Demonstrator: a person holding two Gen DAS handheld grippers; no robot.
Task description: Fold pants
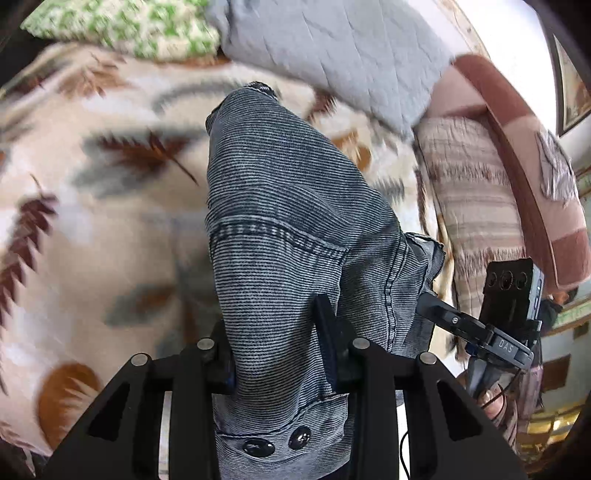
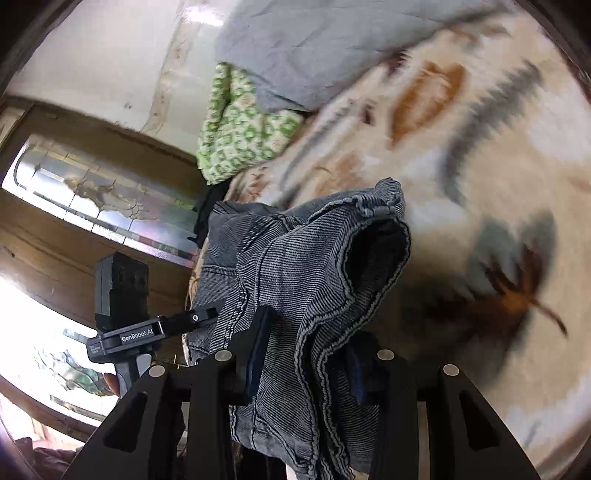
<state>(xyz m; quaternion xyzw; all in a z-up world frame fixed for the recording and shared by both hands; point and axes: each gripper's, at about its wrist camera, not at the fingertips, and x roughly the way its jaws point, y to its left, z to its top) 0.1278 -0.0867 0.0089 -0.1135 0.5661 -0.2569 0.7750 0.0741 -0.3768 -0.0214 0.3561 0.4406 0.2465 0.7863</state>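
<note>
Left hand-held gripper [image 1: 275,350]: black jaws clamped on a thick fold of the pants [image 1: 288,206], pads pressed into the cloth from both sides. Matte black plastic arms, round silver pins at the joints. Pants: grey-blue denim, finely ribbed in dark horizontal lines, heavy double stitching along a curved seam, two dark metal rivet buttons [image 1: 277,445] at 6 o'clock just below the jaws. Garment bunched into a long hump, running from the jaws up toward 12 o'clock and ending in a hemmed edge.

Right hand-held gripper [image 2: 306,358]: likewise closed on the pants [image 2: 295,266], a crumpled wad of waistband and seams pinched between the blue-edged pads. Leg opening [image 2: 376,251] gaping dark at 1 o'clock above the jaws, rim frayed and pale.

At 4 o'clock in the left wrist view, right hand-held gripper seen from outside, its camera block upright, fingertips buried in the denim edge. At 9 o'clock in the right wrist view, left hand-held gripper, lettering on its clamp.

Beneath and beyond the pants, a bed under a fleecy cream blanket [image 1: 92,221] with brown leaves and grey feathers, blurred. Farther, at 12 o'clock, a grey quilted cover [image 1: 332,51], stitched in diamonds, and a green-and-white patterned cloth [image 1: 122,26] beside it. At 3 o'clock, a striped beige throw [image 1: 476,192] and a pink-and-brown blanket [image 1: 517,122]. Wooden window frame [image 2: 85,214] at 9 o'clock in the right wrist view.
</note>
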